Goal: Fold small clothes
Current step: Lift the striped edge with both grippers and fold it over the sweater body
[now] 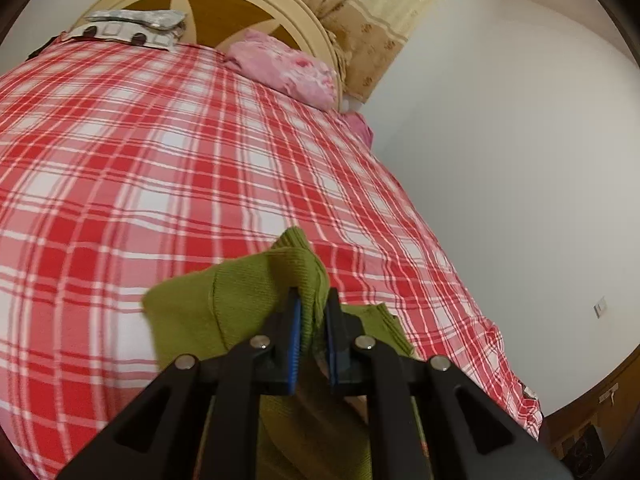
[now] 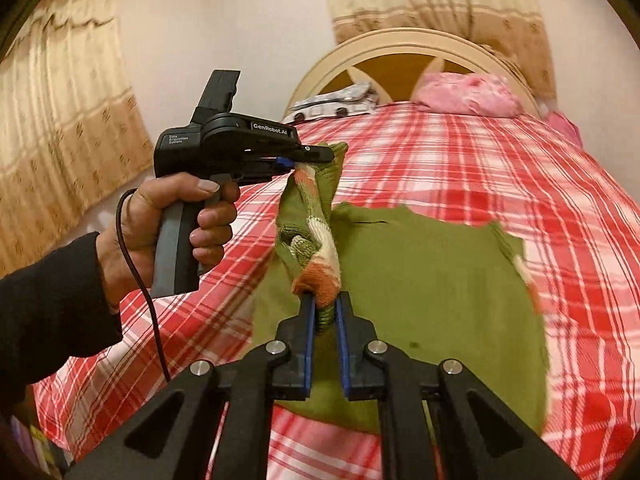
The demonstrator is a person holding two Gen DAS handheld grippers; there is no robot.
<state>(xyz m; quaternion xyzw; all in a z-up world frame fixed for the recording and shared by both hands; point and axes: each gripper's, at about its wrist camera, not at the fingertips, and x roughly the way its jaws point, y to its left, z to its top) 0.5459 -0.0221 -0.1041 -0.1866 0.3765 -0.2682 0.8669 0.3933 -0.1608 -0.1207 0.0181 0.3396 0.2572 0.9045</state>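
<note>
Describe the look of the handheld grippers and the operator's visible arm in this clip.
Both grippers are black, with blue pads lining the fingers and silver pivot bolts. The left gripper has a pistol-style body lettered "GenRobot.AI", a grey handle, and a thin dark cable trailing down. The left hand is bare, in a black sleeve. The right gripper shows only its linkage.

Left gripper point(image 1: 312, 300) clamped on a bunched fold of green knit garment point(image 1: 240, 300), lifted over red-and-white plaid bedspread point(image 1: 160, 140). Pink floral pillow point(image 1: 288, 68) against cream-and-wood headboard point(image 1: 224, 4). Patterned curtain point(image 1: 368, 12) beside white wall point(image 1: 520, 140).
</note>
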